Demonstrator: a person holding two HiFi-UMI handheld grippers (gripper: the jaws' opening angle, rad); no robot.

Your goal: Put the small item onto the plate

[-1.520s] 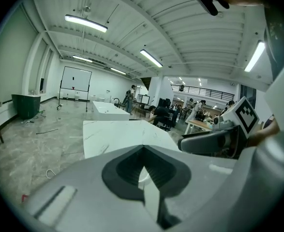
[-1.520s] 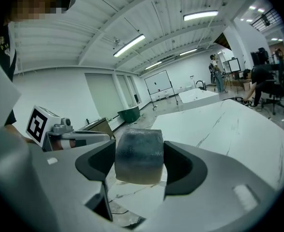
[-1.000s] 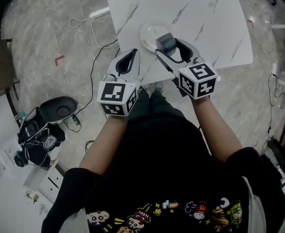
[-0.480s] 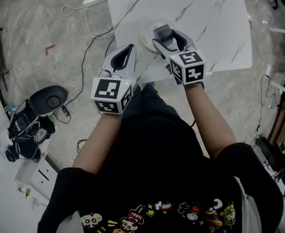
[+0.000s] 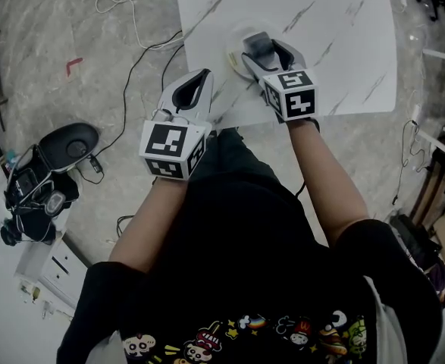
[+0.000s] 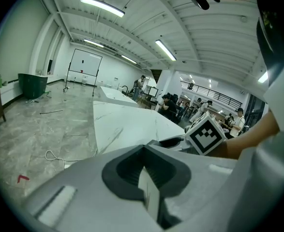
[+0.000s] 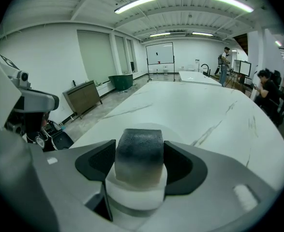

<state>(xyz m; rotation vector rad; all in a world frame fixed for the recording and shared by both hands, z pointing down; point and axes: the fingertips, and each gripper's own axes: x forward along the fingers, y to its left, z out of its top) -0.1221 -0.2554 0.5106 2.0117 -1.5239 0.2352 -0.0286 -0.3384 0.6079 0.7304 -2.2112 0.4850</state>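
Right gripper [image 5: 257,48]: jaws clamped on grey block [image 7: 139,154], over white plate [image 5: 232,54] on counter [image 5: 343,36]. Left gripper [image 5: 204,76]: jaws pressed together, empty.

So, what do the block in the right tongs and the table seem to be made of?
Block: probably sponge or foam, matt; its grey surface is finely pitted, fading to tan below.
Table: smooth white top with dark veins, like marble or a marble-look laminate.
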